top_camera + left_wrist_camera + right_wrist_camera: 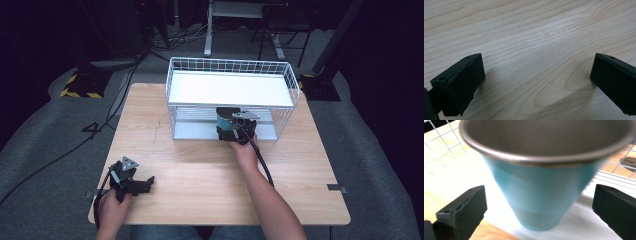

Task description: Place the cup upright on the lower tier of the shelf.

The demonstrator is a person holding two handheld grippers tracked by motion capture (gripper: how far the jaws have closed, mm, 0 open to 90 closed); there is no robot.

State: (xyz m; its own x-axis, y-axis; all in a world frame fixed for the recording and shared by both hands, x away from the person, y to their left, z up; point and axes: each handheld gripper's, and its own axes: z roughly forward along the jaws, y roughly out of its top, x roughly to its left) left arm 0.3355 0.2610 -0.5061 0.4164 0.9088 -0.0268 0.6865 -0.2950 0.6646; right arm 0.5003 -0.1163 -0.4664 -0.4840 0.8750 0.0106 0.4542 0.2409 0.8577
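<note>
The right claw [539,202] stands wide open around the blue cup [541,190] on the rack's [230,90] lower shelf, gripping nothing; the left claw [536,82], at 7 o'clock on the counter [200,165], rests open and empty.

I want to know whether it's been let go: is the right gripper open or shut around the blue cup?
Open. In the right gripper view the right gripper has its black jaws standing wide on either side of the blue cup, with gaps showing between them and its wall.

The person's forearms are bare, without sleeves. Each gripper [131,181] is black with blocky jaws, small screw holes, a grey three-cornered plate on top and a black cable.
</note>
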